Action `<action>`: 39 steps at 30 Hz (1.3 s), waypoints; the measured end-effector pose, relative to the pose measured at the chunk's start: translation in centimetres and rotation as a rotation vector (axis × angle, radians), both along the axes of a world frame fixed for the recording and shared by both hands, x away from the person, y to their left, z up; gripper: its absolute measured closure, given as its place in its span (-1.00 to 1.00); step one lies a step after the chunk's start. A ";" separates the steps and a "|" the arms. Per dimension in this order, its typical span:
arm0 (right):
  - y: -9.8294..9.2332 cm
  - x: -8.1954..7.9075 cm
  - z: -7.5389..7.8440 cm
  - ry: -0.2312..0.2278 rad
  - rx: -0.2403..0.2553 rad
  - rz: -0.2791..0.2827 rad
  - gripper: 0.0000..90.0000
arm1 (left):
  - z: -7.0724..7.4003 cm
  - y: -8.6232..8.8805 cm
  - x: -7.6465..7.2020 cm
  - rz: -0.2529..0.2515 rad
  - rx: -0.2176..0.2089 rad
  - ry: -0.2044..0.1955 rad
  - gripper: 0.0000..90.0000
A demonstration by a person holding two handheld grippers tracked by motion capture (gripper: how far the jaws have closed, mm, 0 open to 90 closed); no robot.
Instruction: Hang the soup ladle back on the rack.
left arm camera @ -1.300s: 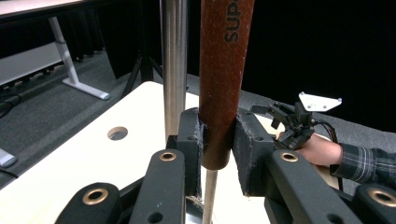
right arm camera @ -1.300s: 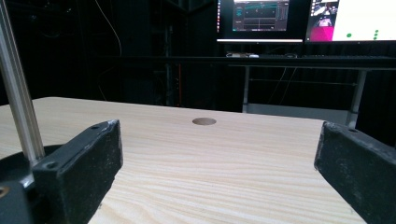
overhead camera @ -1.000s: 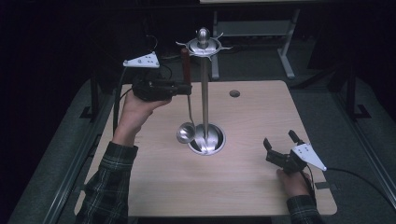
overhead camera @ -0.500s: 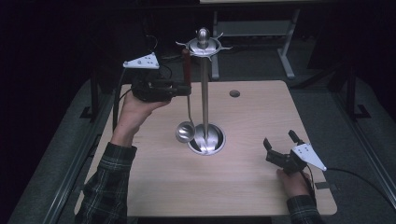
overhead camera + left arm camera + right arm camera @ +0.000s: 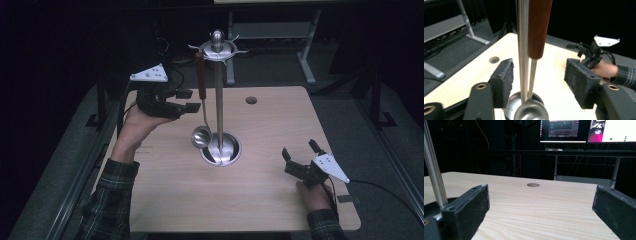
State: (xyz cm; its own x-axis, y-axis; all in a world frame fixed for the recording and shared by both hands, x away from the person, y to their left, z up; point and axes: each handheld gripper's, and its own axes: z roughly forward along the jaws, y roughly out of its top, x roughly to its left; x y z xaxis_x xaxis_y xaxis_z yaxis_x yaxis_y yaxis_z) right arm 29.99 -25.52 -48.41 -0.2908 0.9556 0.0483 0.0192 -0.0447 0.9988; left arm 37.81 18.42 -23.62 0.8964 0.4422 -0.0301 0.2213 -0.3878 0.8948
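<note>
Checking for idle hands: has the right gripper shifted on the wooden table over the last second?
No. The right gripper stays right of the steel stand's round base.

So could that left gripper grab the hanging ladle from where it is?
Probably yes: the left gripper is open, and the ladle hangs between its jaws, beside the stand's pole; nothing blocks it.

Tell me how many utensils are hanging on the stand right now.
1. A wooden-handled ladle hangs from the left side of the stand, beside the pole, its bowl just above the base. The other hooks look bare, though the far side is hard to see.
</note>
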 end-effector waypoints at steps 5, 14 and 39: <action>0.0 0.0 0.0 0.000 0.000 0.000 -1.00 | -0.8 0.8 -0.5 0.028 0.010 0.006 -0.29; 0.0 0.0 0.0 0.000 0.001 0.000 -1.00 | -2.8 2.2 -1.2 0.059 0.034 0.019 -0.44; 0.0 0.0 0.0 0.004 0.003 -0.003 -1.00 | -8.7 6.2 -3.3 0.152 0.075 0.068 -0.46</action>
